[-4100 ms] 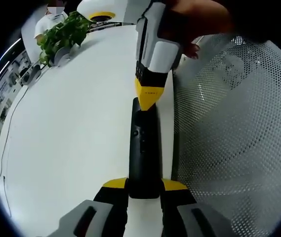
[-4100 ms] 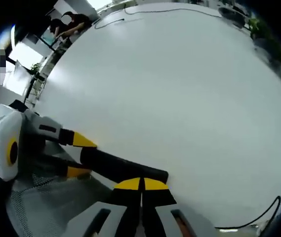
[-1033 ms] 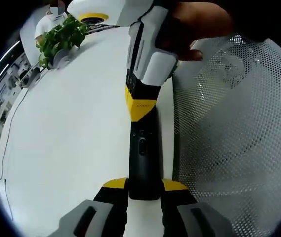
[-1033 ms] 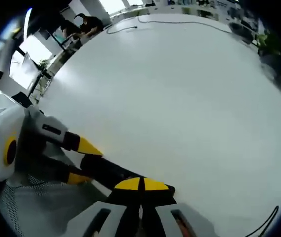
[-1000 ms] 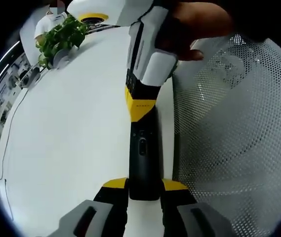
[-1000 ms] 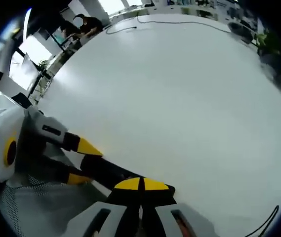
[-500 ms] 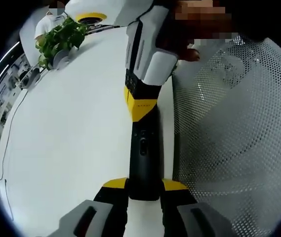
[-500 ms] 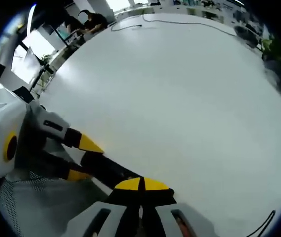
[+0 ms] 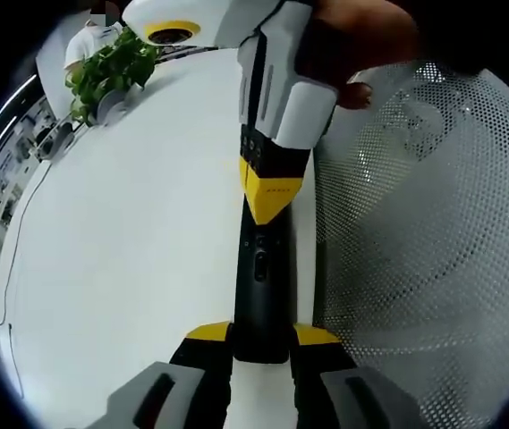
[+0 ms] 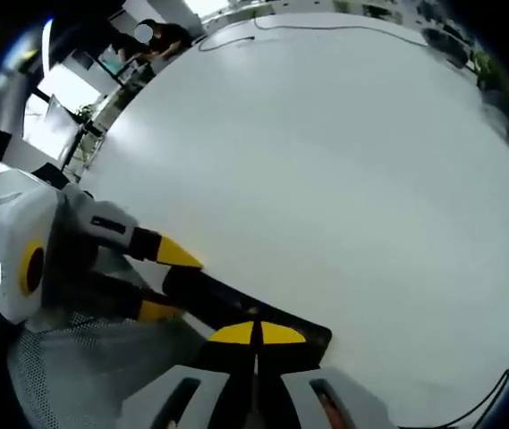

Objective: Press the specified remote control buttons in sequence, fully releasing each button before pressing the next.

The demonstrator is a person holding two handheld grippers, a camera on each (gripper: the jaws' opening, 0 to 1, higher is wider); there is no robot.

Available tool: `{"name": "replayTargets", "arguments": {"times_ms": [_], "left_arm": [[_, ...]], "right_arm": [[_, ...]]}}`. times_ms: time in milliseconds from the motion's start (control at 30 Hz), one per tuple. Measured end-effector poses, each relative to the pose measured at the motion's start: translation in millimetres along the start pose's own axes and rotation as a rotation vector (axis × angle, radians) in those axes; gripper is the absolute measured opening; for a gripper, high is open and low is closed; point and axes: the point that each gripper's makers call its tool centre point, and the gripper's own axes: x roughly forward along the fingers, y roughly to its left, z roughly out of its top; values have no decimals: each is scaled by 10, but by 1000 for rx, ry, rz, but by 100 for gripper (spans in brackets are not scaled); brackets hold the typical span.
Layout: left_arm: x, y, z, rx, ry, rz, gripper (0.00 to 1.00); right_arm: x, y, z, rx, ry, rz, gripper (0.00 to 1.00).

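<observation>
Both tongs work one remote (image 9: 261, 286): left gripper (image 9: 261, 344) clamps it, right gripper (image 9: 273, 207) (jaws together) presses near the table (image 9: 129, 259) edge.

Nothing can be read here; the small dark marking on the yellow-tipped right gripper (image 9: 275, 189) above the long black remote control (image 9: 260, 286) is too blurred.

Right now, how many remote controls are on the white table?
1. The slim black remote control lies on the white table, its near end between the left gripper's yellow-tipped jaws, the right gripper's closed tip over its far end. None other shows.
</observation>
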Motion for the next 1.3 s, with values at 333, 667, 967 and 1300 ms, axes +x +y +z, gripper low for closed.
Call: {"name": "replayTargets", "arguments": {"times_ms": [333, 667, 967, 1300], "left_arm": [[3, 0, -3, 4, 2, -1, 25], [5, 1, -3, 6, 6, -2, 25], [6, 4, -2, 4, 4, -2, 25], [0, -1, -1, 1, -2, -1, 25]], "right_arm": [[16, 36, -53, -16, 29, 1, 0], [35, 19, -51, -142, 30, -54, 0], [25, 11, -49, -129, 25, -56, 0], [-18, -25, -80, 48, 59, 12, 0]]}}
